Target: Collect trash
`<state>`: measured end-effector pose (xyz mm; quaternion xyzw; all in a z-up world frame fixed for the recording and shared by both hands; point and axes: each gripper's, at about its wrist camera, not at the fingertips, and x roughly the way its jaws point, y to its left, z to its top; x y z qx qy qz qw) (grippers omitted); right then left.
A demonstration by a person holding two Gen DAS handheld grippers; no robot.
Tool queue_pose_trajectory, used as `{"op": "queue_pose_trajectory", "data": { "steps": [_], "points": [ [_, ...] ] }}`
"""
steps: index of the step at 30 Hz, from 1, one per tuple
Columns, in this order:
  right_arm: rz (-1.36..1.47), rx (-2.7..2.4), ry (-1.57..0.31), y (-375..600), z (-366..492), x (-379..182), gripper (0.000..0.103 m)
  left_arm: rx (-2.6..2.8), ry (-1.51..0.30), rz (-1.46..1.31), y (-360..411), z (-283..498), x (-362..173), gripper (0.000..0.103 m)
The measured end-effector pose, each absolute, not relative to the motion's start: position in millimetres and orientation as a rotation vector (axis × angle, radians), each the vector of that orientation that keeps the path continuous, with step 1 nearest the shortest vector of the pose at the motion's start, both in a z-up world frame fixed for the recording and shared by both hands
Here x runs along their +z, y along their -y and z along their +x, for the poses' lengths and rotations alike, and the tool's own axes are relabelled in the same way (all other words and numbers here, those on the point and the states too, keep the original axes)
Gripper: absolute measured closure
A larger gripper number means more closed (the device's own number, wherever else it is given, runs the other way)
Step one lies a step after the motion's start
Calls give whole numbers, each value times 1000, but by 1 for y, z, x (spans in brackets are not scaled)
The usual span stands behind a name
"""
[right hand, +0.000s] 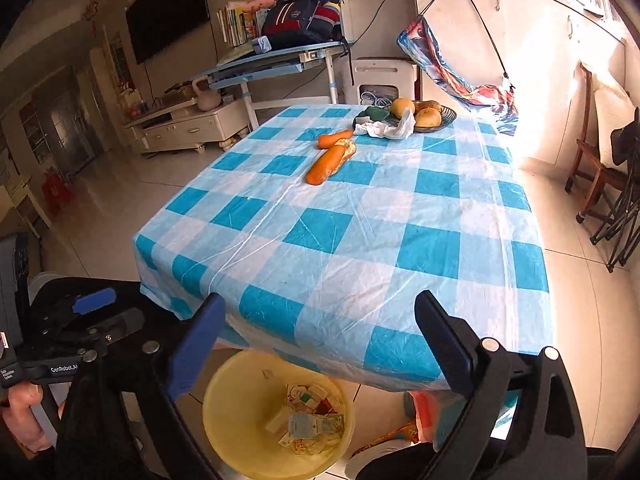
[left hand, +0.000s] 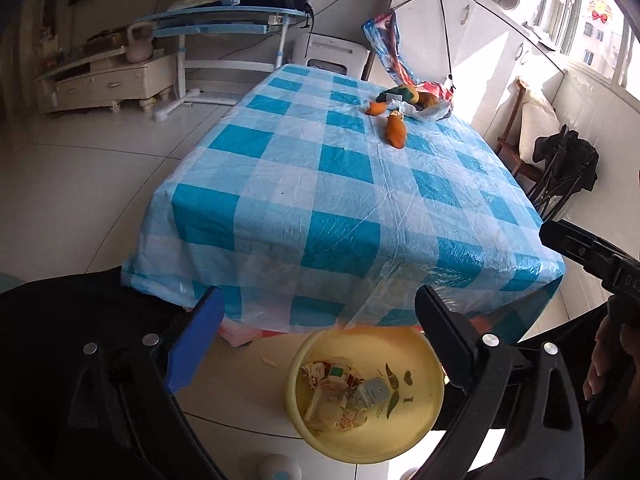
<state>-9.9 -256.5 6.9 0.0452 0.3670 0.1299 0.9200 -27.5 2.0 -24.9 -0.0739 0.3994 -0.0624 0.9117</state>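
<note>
Both tools are held low at the near edge of a table (right hand: pixel 360 216) covered in blue-and-white check cloth. The left tool (left hand: pixel 320 344) has its two fingers spread wide, holding nothing, above a yellow bin (left hand: pixel 420 412) on the floor. The right tool (right hand: pixel 320 344) is likewise spread and empty, over the same bin (right hand: pixel 224 412). Trash (right hand: pixel 310 420), crumpled wrappers and a small carton, lies inside the bin. The left tool's body reads "GenRobot.AI". Two orange vegetables (right hand: pixel 330 160) lie on the table beside one dish (right hand: pixel 448 118) of produce.
</note>
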Motion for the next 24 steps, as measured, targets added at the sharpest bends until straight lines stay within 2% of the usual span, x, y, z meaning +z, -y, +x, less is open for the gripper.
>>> {"op": "queue_pose_trajectory", "data": {
  "steps": [7, 14, 24],
  "points": [
    [82, 221, -731, 256, -8, 7, 10, -5, -757, -160, -24, -29, -14, 7],
    [-31, 236, -741, 240, -13, 1, 9, 7, -775, -146, -25, -27, -18, 7],
    [-50, 235, -738, 237, -15, 0, 9, 33, -771, -143, -26, -28, -19, 7]
  ]
}}
